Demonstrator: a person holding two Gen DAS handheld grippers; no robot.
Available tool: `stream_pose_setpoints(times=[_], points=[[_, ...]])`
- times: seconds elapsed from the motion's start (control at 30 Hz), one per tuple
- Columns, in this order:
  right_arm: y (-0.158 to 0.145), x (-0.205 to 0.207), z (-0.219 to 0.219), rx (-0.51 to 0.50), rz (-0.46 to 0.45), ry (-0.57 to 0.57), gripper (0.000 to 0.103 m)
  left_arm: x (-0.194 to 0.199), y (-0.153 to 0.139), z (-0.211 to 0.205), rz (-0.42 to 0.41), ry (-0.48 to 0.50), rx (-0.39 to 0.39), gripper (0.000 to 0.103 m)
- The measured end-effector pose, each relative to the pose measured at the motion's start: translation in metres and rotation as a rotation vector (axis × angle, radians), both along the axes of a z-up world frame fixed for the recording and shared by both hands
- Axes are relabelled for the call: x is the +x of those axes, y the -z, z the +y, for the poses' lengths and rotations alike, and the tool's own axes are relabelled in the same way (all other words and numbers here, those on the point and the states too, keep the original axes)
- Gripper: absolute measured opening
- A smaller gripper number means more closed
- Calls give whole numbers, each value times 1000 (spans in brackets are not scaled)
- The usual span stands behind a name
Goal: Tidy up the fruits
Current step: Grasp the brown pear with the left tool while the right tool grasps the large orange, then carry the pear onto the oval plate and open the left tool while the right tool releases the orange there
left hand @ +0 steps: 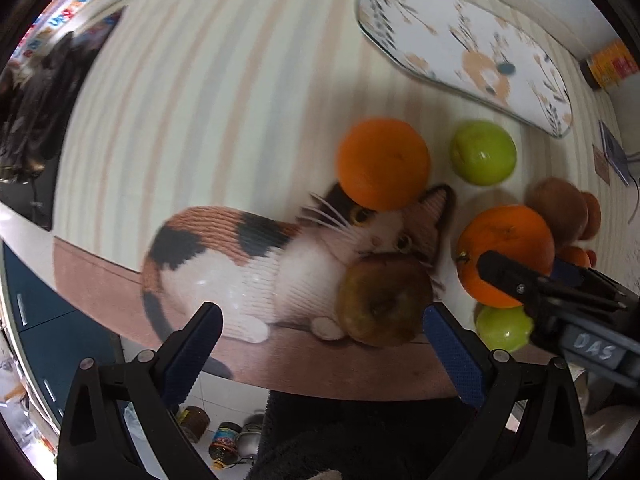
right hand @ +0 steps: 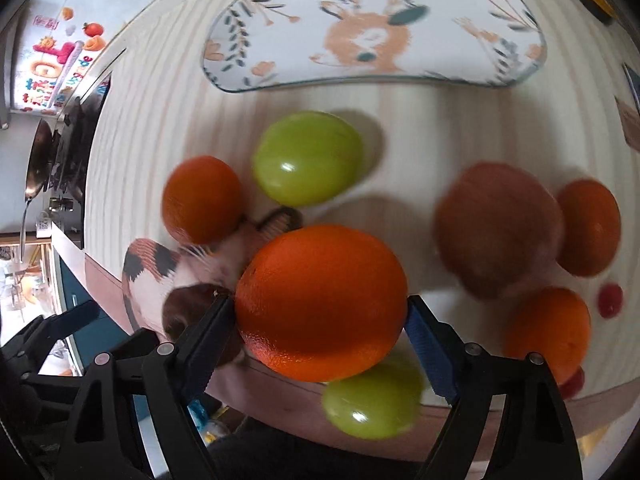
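Right tool (right hand: 320,304): jaws straddle a large orange (right hand: 320,300). Left pad meets the peel; right pad sits at its edge, contact there not certain, so grip not confirmed.

Left tool (left hand: 322,320): jaws wide open, nothing between the pads; a brownish apple (left hand: 384,300) lies beside its right finger (left hand: 452,356), on the cat picture (left hand: 248,272) printed on the desk (left hand: 200,100) cover.

Around the large orange: one green apple (right hand: 308,158) beyond it, another green apple (right hand: 372,400) nearer the desk edge, a smaller orange (right hand: 202,198) to the left, a brown fruit (right hand: 496,228) to the right. Patterned tray (right hand: 376,28) lies at the far side, bare.
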State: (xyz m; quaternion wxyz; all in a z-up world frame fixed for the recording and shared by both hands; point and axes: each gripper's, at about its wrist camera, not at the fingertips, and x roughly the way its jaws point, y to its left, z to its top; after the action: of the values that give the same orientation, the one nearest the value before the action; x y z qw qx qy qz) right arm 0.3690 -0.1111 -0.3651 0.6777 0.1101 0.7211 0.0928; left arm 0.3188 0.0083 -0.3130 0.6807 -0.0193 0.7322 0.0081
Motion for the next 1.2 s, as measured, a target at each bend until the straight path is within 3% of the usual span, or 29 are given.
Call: stream_pose_setpoints(times=[0.2,0.27,0.33,0.4,0.6,0.7,0.9,1.2], points=[[-3,0,-7,6,13,58,87,7,20,-13,39,38,-58,102],[-3,3,-10,17,19,78,87,10,26,-19,42,58,-60,91],[-1,-8,-10,25,15,85,87,11,36,-21,53,67,-91,72],[0,-7,-9,22,14,85,87,12,41,-22,56,54,-121,64],[-3,-16,-26,22,14,80,87,13,45,-4,11,14,-65,64],[-2,-19,-33,29,13,80,88,16,49,5,30,-13,-94,65],[-3,-17,-29,7,18,60,88,17,61,3,27,-3,-63,64],[-10,-20,-22,-14,-11,28,87,15,37,-4,-21,29,-40,63]])
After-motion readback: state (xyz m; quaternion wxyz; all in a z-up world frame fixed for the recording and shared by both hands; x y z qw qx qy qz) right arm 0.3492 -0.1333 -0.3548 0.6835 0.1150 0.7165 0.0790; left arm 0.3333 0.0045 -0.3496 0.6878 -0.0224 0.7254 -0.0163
